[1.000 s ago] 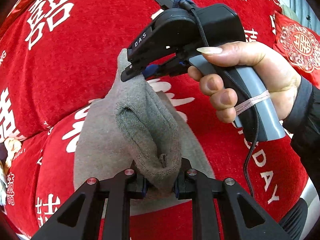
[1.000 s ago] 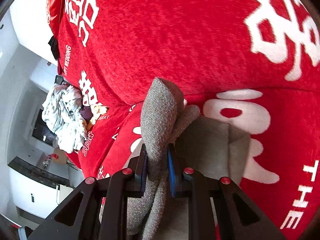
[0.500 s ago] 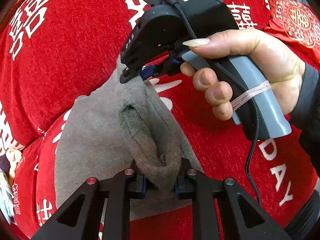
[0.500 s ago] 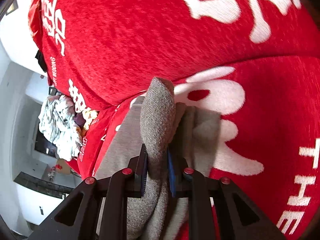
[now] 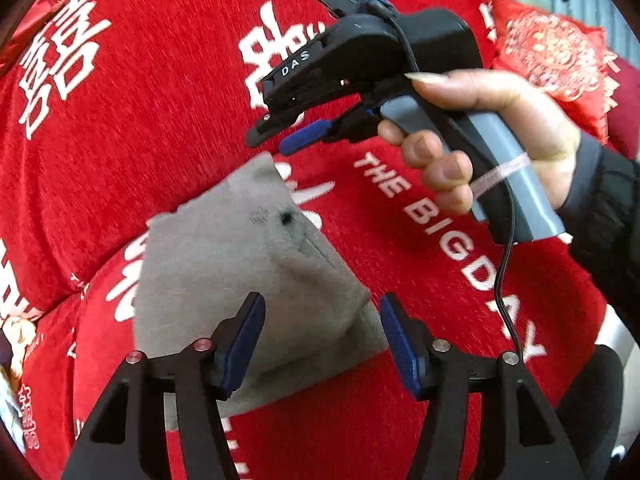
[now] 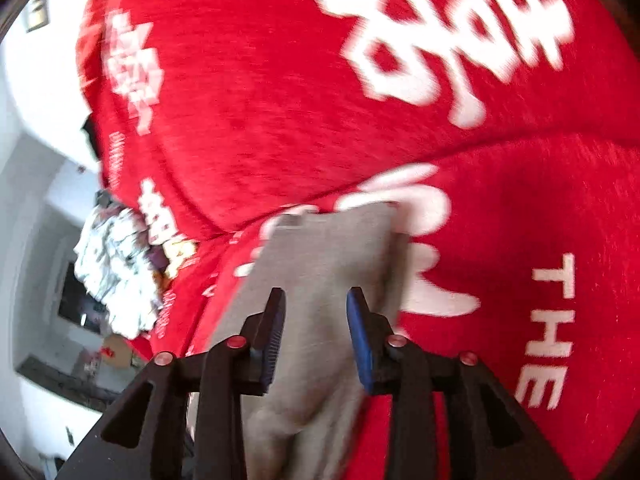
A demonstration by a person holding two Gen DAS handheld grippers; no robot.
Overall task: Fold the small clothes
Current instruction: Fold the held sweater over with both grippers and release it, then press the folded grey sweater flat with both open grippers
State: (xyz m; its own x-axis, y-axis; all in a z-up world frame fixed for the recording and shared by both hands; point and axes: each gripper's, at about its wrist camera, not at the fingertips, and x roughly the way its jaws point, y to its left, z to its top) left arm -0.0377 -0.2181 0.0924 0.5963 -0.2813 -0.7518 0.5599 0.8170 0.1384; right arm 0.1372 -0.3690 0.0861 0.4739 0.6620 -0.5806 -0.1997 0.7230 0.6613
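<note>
Cloth (image 5: 240,280), a grey knit piece, lies folded flat on a red cover (image 5: 140,120) printed with white characters and the words "THE BIGDAY"; the cover drapes over a seat and its backrest, and the cloth sits on the seat part just below the crease where the two meet. A small dark spot marks the cloth's upper layer, and a narrow lower layer shows along its right edge. The left gripper (image 5: 322,344) hovers over the near end of the cloth with its jaws opening; the blue pads stand clear of the fabric on either side, gripping nothing. The right gripper (image 5: 288,140) is above the far corner of the cloth, held by a hand (image 5: 480,136) in a dark sleeve; its jaws are opening too, with nothing between them, and the tips are just apart from the cloth's corner. From the right wrist view, blurred, that gripper (image 6: 316,332) shows its pads parted with the cloth (image 6: 320,264) lying beneath them, not pinched. A red cushion (image 5: 556,56) with a white pattern sits at the far right, and a pale crumpled pile (image 6: 116,272) lies at the cover's far end.
</note>
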